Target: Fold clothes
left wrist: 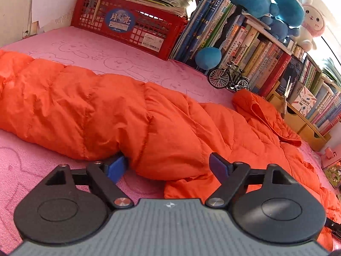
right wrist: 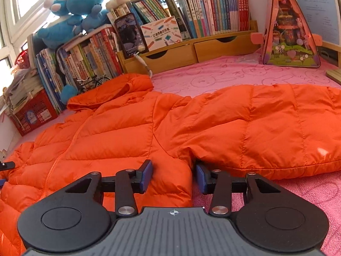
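Left gripper point(left wrist: 169, 166): jaws wide, straddling sleeve fold, nothing clamped | right gripper point(right wrist: 173, 176): jaws apart astride armpit bulge, not pinching | orange quilted puffer jacket point(right wrist: 132, 132): spread flat on pink rabbit-print cover point(right wrist: 223, 74), hood toward red plastic crate point(left wrist: 127, 27).

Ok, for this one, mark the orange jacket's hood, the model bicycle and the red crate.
hood point(right wrist: 119, 89): right wrist view, on the folded orange top of it.
model bicycle point(left wrist: 219, 78): left wrist view, on its rear wheel.
red crate point(left wrist: 100, 21): left wrist view, on the front lattice wall.
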Tool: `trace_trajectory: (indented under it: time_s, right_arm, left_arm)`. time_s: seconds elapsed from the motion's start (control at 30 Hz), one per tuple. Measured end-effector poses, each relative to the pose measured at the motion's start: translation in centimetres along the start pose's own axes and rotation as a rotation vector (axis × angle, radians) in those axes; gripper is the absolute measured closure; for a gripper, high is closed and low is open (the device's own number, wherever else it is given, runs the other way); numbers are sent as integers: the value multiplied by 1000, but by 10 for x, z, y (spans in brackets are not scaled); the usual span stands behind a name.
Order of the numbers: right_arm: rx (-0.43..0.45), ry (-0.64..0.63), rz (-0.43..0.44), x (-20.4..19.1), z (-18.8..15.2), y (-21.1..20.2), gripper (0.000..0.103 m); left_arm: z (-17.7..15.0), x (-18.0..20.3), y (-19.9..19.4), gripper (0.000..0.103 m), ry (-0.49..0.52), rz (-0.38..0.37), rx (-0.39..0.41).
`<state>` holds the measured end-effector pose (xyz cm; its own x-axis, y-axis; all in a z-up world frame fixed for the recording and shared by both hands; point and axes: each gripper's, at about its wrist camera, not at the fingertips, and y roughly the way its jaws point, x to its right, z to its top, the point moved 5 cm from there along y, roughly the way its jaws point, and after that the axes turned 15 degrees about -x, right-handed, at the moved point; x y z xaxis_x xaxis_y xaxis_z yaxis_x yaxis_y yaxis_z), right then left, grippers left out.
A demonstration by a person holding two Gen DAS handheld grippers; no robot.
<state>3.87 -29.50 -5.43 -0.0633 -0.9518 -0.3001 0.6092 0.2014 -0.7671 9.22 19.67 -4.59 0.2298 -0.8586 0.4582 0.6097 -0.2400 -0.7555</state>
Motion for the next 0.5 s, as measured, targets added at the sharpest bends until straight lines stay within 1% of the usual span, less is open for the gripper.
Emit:
trace_trajectory:
  time_s: [0.03,0.07,0.1,0.13,0.17,0.23,0.27,0.33,0.37,0.4,0.47,0.5]
  right_arm:
    - [-3,8,3,2,5,4,76]
    - [-6,10,3,3,10,8,79]
    - [-9,11,2,4,15,12,82]
    - [-9,10,-3,5,19,15,83]
    - [-8,8,-8,5,24,19,84]
    - [-1,-2,-30,6,34,25,87]
    - [2,-5,-43,6,39,29,87]
    - [3,-11,-65,6,50,38,87]
    - [3,-14,-76,6,55,42,87]
    - [-8,-46,-93,3,56,41,87]
    - [-37,-125,-132,-5,53,37,87]
    - [-51,-165,-151,-9,52,34,85]
  left_arm:
    - [3,-1,2,50,-20,7,10]
    - [6,-3,5,57,-40,15,20]
    - [9,-8,7,60,-75,3,26]
    - [11,-14,10,64,-111,-15,32]
    - [14,-19,11,69,-136,-19,38]
    - [20,-28,13,74,-181,-21,52]
    - [24,-32,14,76,-196,-7,60]
    - [31,-34,19,76,-201,14,68]
    - [34,-33,21,76,-200,26,64]
    - [37,-30,22,76,-184,46,42]
    - [33,-20,14,72,-85,96,13]
    - [26,-14,6,69,-22,123,24]
